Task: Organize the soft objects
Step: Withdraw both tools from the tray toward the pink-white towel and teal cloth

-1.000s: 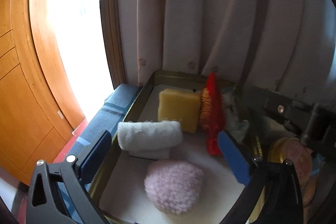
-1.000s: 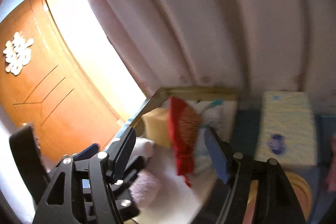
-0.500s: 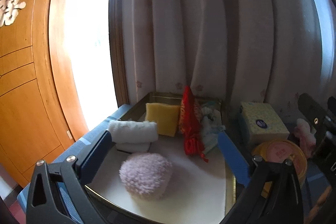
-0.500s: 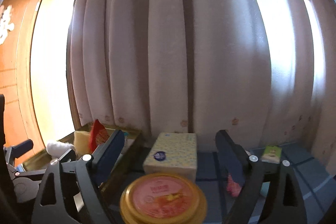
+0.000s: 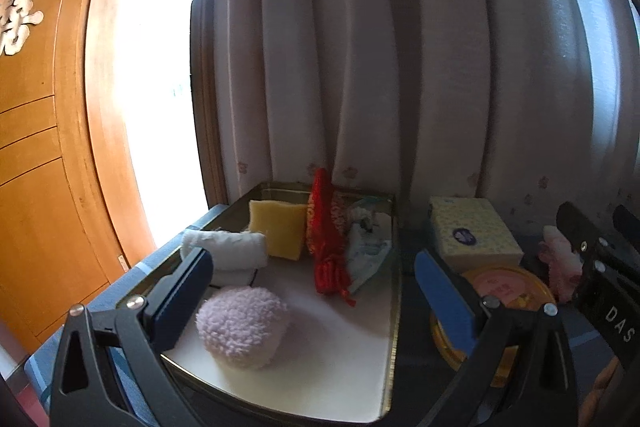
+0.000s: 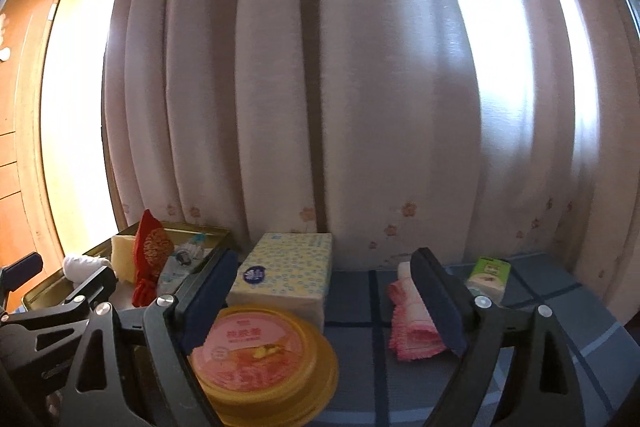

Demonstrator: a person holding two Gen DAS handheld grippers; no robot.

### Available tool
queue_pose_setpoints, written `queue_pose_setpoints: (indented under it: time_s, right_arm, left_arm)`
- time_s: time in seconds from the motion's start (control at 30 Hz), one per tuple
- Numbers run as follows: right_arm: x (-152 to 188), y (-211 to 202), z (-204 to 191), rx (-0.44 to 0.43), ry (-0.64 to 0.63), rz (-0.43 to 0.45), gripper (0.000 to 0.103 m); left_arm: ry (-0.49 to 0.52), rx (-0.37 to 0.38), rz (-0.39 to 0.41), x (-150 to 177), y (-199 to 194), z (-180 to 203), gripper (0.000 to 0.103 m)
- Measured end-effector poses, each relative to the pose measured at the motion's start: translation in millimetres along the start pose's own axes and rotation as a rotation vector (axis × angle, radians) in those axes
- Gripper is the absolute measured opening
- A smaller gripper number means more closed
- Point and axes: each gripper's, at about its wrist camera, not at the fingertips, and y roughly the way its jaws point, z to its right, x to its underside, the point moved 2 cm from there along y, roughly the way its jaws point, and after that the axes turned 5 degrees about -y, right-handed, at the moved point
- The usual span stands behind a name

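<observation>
Both hand-held grippers, left (image 5: 310,279) and right (image 6: 320,291), are hanging with jaws apart and empty, as five soft things are already sitting in the tray (image 5: 394,307) while the pink cloth (image 6: 412,323) is still waiting on the worktop (image 6: 552,311).

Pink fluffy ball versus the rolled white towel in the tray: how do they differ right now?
The pink fluffy ball is a rounded, shaggy pink mound; the rolled white towel is a smooth white roll lying flat. The ball sits nearer the left gripper, out on the tray's floor; the towel lies farther back by the left rim. Both rest inside the tray, ungripped.
</observation>
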Motion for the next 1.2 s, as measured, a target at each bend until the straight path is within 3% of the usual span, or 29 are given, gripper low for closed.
queue_pose_setpoints:
  time_s: [1.2]
  right_arm:
    - [7.6,-12.5,96.0,0.172,0.025,0.024,0.090]
  left_arm:
    - [0.072,0.071,-0.035,8.6,-11.7,78.1,0.103]
